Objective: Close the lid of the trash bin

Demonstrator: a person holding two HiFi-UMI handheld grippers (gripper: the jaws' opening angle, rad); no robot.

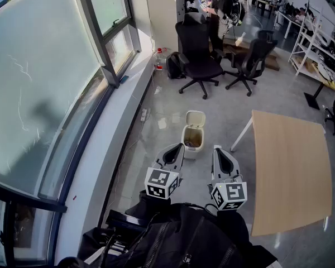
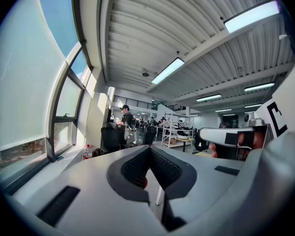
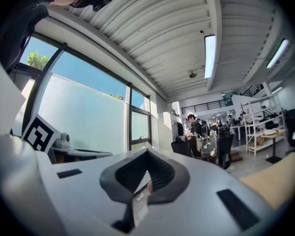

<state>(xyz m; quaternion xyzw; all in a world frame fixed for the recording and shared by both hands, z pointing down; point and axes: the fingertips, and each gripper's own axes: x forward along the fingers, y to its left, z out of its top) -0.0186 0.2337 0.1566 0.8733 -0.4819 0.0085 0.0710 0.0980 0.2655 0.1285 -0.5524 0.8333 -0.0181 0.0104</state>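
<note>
A small cream trash bin [image 1: 192, 139] stands on the grey floor, its lid [image 1: 195, 119] tipped up and back so the inside shows. My left gripper [image 1: 178, 146] is held just short of the bin on its near left side, shut and empty. My right gripper [image 1: 216, 148] hovers a little right of the bin, also shut with nothing in it. In the left gripper view the jaw tips of the left gripper [image 2: 148, 149] meet, and the bin is hidden below the view. In the right gripper view the jaws of the right gripper [image 3: 147, 152] are likewise pressed together.
A light wooden table [image 1: 290, 172] stands close on the right. A long window ledge [image 1: 109, 144] and glass wall run along the left. Two black office chairs [image 1: 198, 57] stand further back, with a person [image 1: 220, 4] and shelving [image 1: 315, 49] beyond.
</note>
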